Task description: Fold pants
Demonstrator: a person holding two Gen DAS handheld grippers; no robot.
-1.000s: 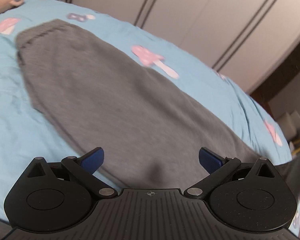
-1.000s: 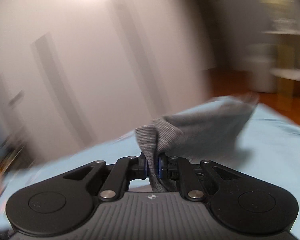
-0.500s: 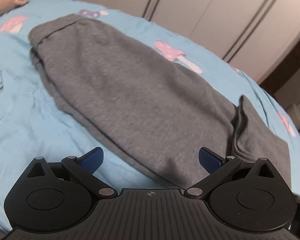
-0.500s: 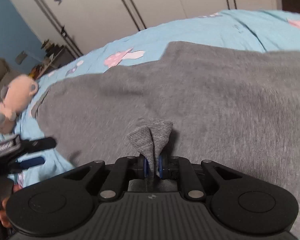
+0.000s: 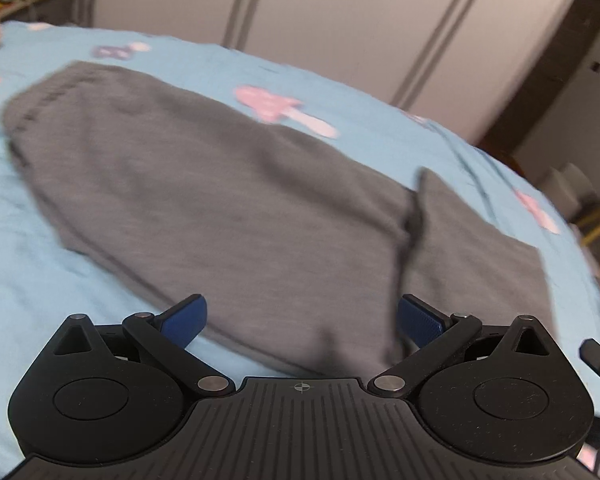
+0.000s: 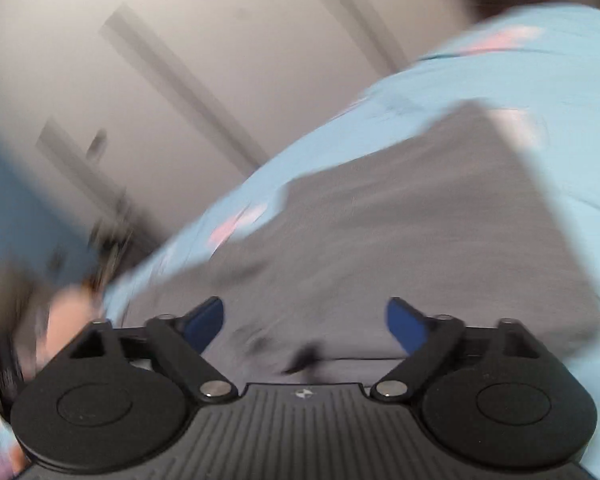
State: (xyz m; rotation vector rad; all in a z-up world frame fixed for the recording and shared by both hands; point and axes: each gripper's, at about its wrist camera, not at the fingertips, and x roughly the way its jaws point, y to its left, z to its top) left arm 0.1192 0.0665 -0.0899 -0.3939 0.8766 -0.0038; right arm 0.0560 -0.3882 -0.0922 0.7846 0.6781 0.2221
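Done: gray pants [image 5: 228,200] lie flat on the bed [image 5: 60,280], one end folded over.
Left: further folds.
Left gripper [image 5: 300,320]: apart, empty.
Right gripper [image 6: 304,320]: opening, nothing between.

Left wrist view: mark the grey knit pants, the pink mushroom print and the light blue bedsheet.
Grey knit pants [image 5: 220,200], left wrist view, middle of the fabric.
Pink mushroom print [image 5: 268,104], left wrist view, its cap.
Light blue bedsheet [image 5: 28,288], left wrist view, bare patch.

left gripper [image 5: 300,320] points downward with its jaws spread wide, nothing gripped; right gripper [image 6: 304,320] jaws are opening, pads free.
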